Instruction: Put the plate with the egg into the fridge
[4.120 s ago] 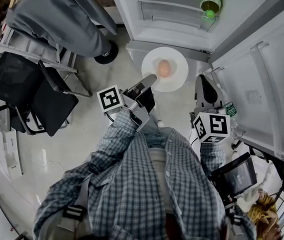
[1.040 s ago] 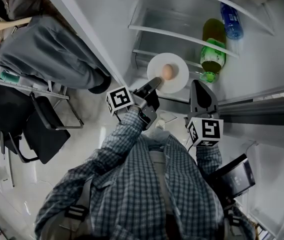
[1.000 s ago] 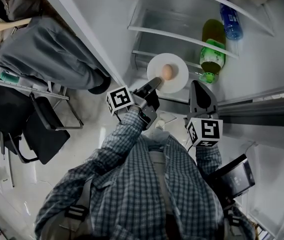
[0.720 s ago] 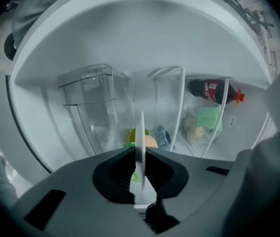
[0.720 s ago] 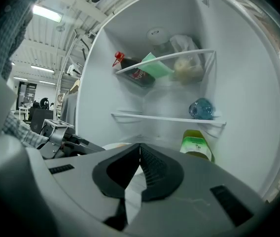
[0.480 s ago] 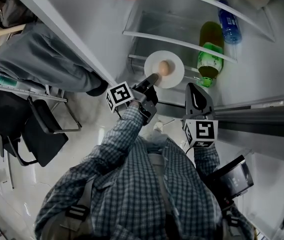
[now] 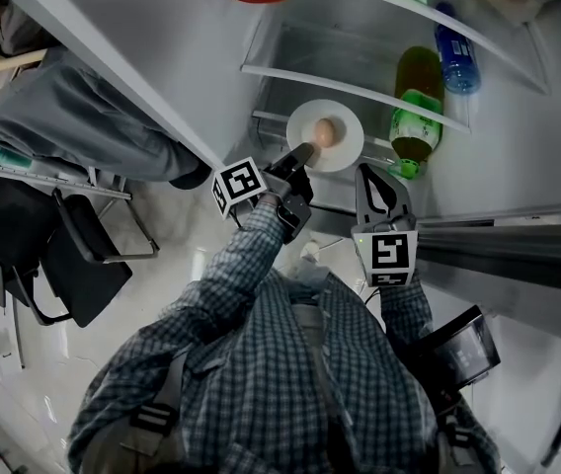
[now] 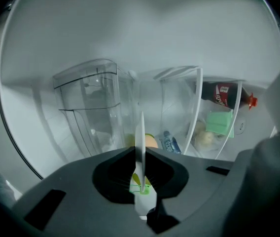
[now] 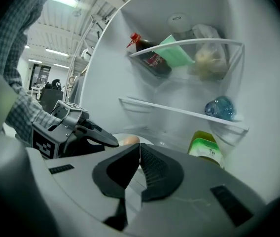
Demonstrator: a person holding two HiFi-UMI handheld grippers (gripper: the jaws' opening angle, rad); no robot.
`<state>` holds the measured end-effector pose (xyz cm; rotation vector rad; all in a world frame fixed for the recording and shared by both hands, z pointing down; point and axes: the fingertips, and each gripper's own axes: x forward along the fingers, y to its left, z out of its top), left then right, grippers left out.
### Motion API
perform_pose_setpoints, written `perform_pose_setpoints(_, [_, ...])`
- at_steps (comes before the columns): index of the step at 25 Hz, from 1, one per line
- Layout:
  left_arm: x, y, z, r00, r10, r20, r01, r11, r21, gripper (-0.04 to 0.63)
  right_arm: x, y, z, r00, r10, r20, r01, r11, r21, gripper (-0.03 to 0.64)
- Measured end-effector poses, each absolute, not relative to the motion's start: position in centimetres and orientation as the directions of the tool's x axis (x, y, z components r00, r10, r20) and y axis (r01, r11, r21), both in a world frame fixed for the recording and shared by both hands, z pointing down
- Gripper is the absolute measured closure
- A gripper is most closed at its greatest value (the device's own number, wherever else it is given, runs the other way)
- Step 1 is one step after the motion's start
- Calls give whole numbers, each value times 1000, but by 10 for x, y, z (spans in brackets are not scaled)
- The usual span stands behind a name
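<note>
A white plate (image 7: 344, 146) with a brown egg (image 7: 326, 131) on it hangs level in front of the open fridge's lower shelves. My left gripper (image 7: 302, 153) is shut on the plate's near-left rim. In the left gripper view the plate (image 8: 140, 147) shows edge-on between the closed jaws, with the egg (image 8: 151, 141) just behind it. My right gripper (image 7: 379, 178) sits just right of the plate, shut and holding nothing. The right gripper view shows its pads (image 9: 151, 166) pressed together, with the left gripper (image 9: 111, 142) and the egg (image 9: 129, 140) beyond.
Glass shelves (image 7: 350, 85) cross the open fridge; a green bottle (image 7: 415, 117) and a blue-capped bottle (image 7: 455, 59) lie on them. The upper shelf holds a dark sauce bottle (image 9: 150, 56) and bags (image 9: 206, 56). A clear drawer (image 8: 93, 107) is below. A person's leg (image 7: 83, 126) and a chair (image 7: 73, 255) stand left.
The plate with the egg has moved from low in front of the fridge door up and into the fridge opening. Both grippers moved with it; over the last half second they barely shifted.
</note>
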<state>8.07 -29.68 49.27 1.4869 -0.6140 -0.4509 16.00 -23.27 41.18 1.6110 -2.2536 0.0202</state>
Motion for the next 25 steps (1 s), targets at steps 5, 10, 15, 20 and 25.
perform_pose_setpoints(5, [84,-300,498,770,-628,113,-94,63,994,554,154,-237,431,-279,-880,385,-849,413,329,609])
perform_pose_setpoints(10, [87,-302,504,769,-627,129,-101,80,992,554,147,-242,441,-276,-863,424,-783,458,422,609])
perform_pose_setpoints(15, [90,-303,509,772,-620,143,-112,88,990,554,140,-242,457,-271,-832,483,-674,523,522,609])
perform_pose_setpoints(20, [92,-302,512,778,-610,149,-116,94,989,554,132,-242,464,-287,-813,506,-629,559,540,559])
perform_pose_setpoints(25, [92,-304,516,779,-609,150,-111,102,989,554,123,-240,477,-285,-788,546,-506,608,612,526])
